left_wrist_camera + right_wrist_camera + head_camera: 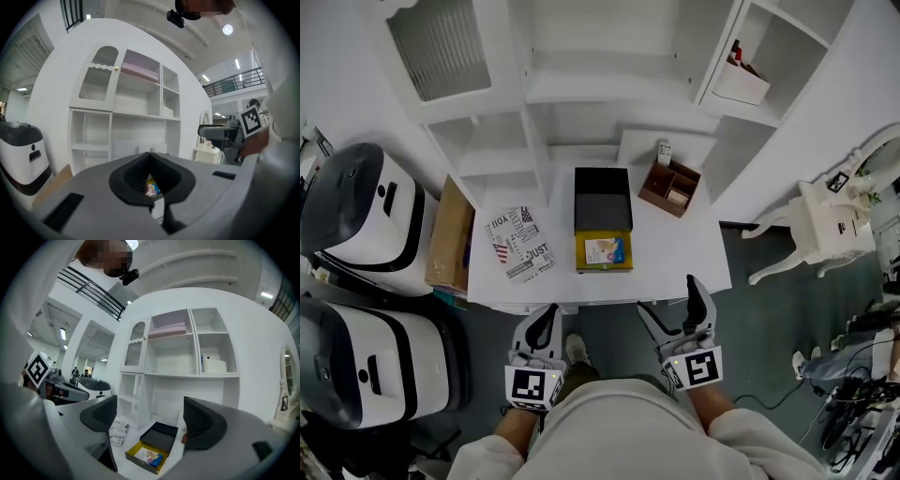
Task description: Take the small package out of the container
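A yellow container (581,254) with its black lid (602,199) folded back lies at the front middle of the white table (675,258). Inside it rests a small colourful package (606,250). Both grippers hang in front of the table's near edge, apart from the container. My left gripper (546,322) is shut on nothing; through the slit under its tips (150,155) a bit of the package (152,187) shows. My right gripper (676,313) stands open and empty. Between its jaws (151,418) I see the container (132,452), the package (149,457) and the lid (159,436).
A newsprint-patterned bag (518,244) lies left of the container and a brown wooden organiser (669,186) stands at the back right. A cardboard box (450,234) leans at the table's left edge. White shelves rise behind, two white machines (356,216) stand left, and a white chair (825,225) right.
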### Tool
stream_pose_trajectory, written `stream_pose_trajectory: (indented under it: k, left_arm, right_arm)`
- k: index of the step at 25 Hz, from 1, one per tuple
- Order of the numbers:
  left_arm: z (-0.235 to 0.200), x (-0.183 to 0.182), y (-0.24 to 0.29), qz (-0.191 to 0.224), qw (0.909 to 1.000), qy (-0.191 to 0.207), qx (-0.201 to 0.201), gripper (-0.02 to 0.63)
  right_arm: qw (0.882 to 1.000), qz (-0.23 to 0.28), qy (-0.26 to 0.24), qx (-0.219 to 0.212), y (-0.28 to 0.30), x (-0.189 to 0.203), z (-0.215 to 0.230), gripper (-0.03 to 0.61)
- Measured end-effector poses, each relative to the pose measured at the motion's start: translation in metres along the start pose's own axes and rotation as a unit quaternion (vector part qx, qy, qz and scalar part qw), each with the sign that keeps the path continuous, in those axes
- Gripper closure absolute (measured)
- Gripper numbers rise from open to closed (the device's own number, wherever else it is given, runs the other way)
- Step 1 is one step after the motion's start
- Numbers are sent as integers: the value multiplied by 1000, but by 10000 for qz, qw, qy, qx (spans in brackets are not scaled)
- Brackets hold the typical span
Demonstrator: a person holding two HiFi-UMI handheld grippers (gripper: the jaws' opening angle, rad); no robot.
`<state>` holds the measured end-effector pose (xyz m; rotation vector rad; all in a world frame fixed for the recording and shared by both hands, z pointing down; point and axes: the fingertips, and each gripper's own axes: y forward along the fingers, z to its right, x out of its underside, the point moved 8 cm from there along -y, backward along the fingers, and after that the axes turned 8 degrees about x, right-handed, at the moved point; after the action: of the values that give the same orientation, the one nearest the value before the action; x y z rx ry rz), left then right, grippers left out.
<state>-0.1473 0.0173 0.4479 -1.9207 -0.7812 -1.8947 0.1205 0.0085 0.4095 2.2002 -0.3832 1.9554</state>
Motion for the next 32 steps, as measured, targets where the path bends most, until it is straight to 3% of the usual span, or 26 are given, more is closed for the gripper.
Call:
stream_pose_trajectory:
  k: [10, 13, 16, 20, 24, 32]
  left_arm:
    - [-63, -7, 30, -11, 9999, -36, -139, 606]
    - [-67, -11, 42, -18, 9998, -15, -216, 606]
    - [-66, -11, 50, -61, 9992, -60, -384, 606]
    - [-64, -12, 61, -104, 9983, -91, -574, 606]
    - [-63, -7, 65, -191, 9965, -186, -788, 606]
    - [-62, 7, 65, -410, 9926, -343, -1093, 606]
  right_arm:
    - [9997, -139, -184, -77, 70, 7, -1, 137]
    - [9985, -348, -302, -309, 85, 16, 5, 137]
    - [9914, -1008, -535, -646, 99, 31, 12, 137]
    - [9831, -1087, -930, -1145, 125, 54, 19, 137]
    - [9639, -1423, -1473, -1699, 148, 84, 17, 137]
    - [9086, -1965, -2606, -2605, 187, 161, 5, 137]
